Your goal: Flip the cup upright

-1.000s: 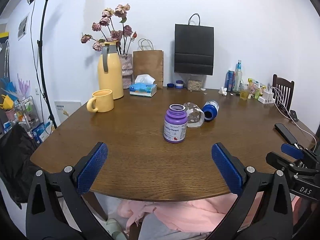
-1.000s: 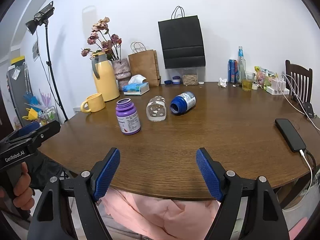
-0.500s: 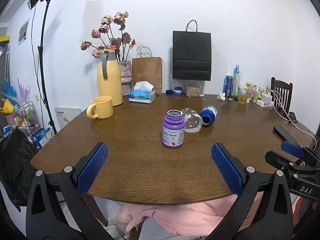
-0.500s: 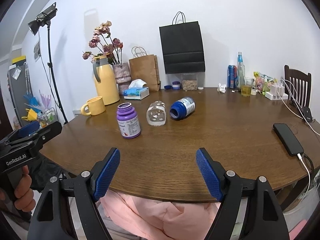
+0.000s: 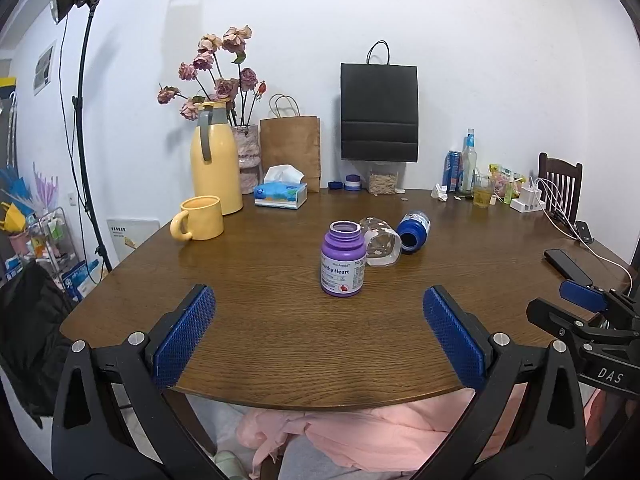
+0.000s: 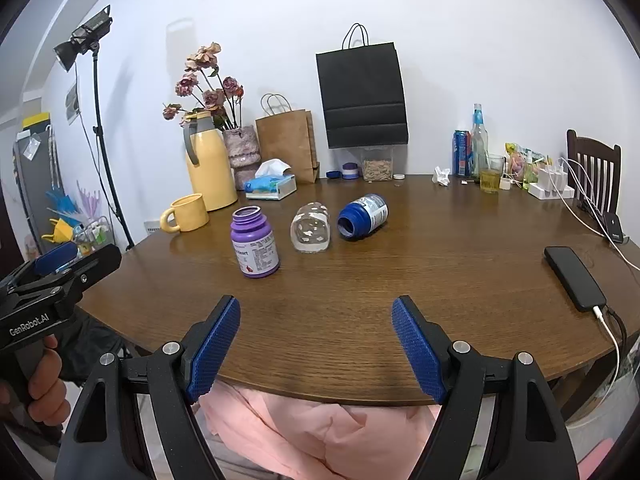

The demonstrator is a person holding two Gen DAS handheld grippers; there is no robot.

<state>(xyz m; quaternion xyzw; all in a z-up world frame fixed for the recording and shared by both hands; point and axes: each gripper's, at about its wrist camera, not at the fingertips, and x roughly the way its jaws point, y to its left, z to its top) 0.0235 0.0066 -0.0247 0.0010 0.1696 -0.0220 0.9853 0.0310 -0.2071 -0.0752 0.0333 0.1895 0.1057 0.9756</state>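
A clear glass cup (image 5: 380,241) (image 6: 311,228) lies on its side in the middle of the brown table (image 5: 280,332), open end toward me. An upright purple bottle (image 5: 343,258) (image 6: 255,242) stands just left of it. A blue bottle (image 5: 414,231) (image 6: 363,216) lies on its side just right of it. My left gripper (image 5: 318,328) is open and empty over the table's near edge, well short of the cup. My right gripper (image 6: 316,340) is open and empty, also at the near edge.
A yellow mug (image 5: 199,218) and yellow thermos (image 5: 214,160) stand at the left. A tissue box (image 5: 281,193), paper bags and flowers line the back. A black phone (image 6: 574,278) with a cable lies at the right. Drinks and chargers crowd the back right.
Both grippers have tilted slightly, so the scene sits a little lower in view. The cup and bottles have not moved. Both grippers stay open.
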